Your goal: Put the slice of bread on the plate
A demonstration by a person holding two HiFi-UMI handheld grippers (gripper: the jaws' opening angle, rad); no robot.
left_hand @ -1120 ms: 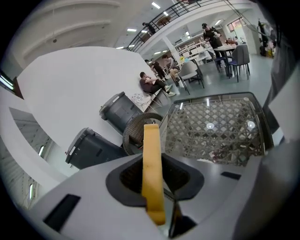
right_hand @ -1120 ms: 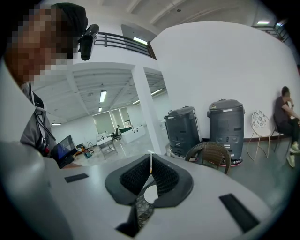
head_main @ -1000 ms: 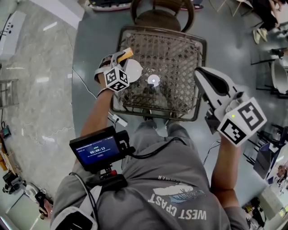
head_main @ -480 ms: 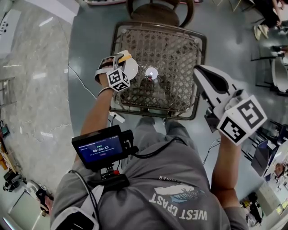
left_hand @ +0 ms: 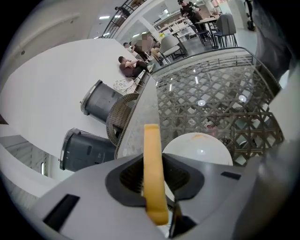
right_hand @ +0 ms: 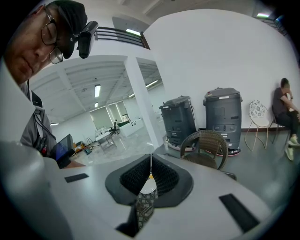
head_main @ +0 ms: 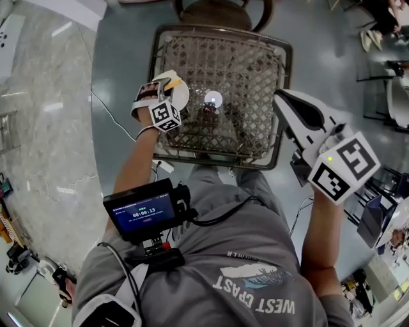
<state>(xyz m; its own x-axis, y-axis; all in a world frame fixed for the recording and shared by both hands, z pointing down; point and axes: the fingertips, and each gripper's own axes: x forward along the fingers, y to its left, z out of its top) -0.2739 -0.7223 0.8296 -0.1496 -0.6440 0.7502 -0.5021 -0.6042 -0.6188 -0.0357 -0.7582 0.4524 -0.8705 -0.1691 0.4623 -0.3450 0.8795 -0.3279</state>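
A slice of bread (left_hand: 152,173), seen edge-on with a yellow crust, stands pinched between the jaws of my left gripper (left_hand: 152,159). Just beyond and below it a round white plate (left_hand: 199,150) rests on the glass-topped lattice table (left_hand: 220,93). From the head view the left gripper (head_main: 167,86) hovers over the plate (head_main: 183,96) at the table's near-left part, bread (head_main: 174,81) upright in it. My right gripper (head_main: 287,105) hangs at the table's right edge, shut, with nothing between its pads (right_hand: 150,171).
A wicker chair (head_main: 220,9) stands at the table's far side (head_main: 249,76). Two grey machines (left_hand: 101,101) and another wicker chair (left_hand: 119,117) stand past the table's left edge. People sit at tables in the background. A cable (head_main: 112,115) runs across the floor on the left.
The left gripper has sunk toward the plate with the bread still in it. The right gripper has also come down a little at the table's right edge.
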